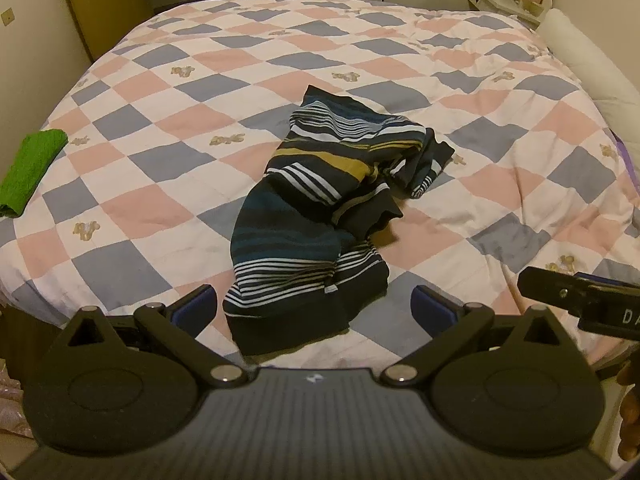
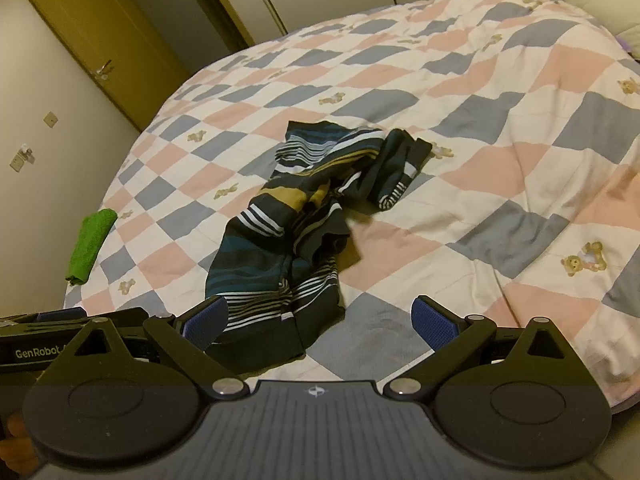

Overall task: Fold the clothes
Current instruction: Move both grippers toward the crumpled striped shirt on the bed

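striped garment (image 1: 316, 216) lying crumpled mid-quilt (image 1: 160, 80) | soft, light, sagging | take dark hem nearest grippers | left gripper (image 1: 314, 306), right gripper (image 2: 318, 318) hovering, jaws spread

At the lower left of the right wrist view, white letters reading "GenRobot" stand on the black side of the left gripper (image 2: 60, 326). At the right edge of the left wrist view, the right gripper (image 1: 580, 296) bears white letters "DA", cut off by the frame edge. Nothing else is readable.
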`<state>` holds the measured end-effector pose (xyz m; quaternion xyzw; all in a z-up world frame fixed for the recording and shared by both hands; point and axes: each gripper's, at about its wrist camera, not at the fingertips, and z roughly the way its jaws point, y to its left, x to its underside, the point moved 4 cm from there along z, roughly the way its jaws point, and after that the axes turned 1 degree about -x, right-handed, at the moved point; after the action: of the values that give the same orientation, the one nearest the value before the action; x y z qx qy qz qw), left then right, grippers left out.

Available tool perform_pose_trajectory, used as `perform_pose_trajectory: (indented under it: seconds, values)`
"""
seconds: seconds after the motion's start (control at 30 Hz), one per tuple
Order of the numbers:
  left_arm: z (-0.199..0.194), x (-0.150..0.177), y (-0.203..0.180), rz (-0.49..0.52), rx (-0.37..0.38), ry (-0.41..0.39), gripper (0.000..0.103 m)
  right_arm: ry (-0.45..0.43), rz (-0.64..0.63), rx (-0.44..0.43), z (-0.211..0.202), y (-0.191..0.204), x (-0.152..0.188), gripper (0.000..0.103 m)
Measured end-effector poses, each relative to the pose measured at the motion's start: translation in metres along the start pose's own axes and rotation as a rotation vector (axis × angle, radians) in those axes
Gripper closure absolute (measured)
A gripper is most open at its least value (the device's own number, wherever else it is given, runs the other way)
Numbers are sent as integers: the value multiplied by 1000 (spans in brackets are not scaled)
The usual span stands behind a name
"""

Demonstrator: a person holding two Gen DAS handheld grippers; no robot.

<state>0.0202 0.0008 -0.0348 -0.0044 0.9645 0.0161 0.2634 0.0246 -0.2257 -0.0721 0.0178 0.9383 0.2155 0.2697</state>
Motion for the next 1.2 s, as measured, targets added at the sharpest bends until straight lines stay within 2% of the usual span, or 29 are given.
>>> perform_pose_trajectory:
  seconds: [0.8, 1.2]
  values:
    - [1, 4, 13, -28, -33, 11, 1, 0, -33, -5, 6, 9, -3, 2]
    - [5, -2, 4, -17, -34, 13, 1, 0, -23, 0, 6, 2, -8, 2]
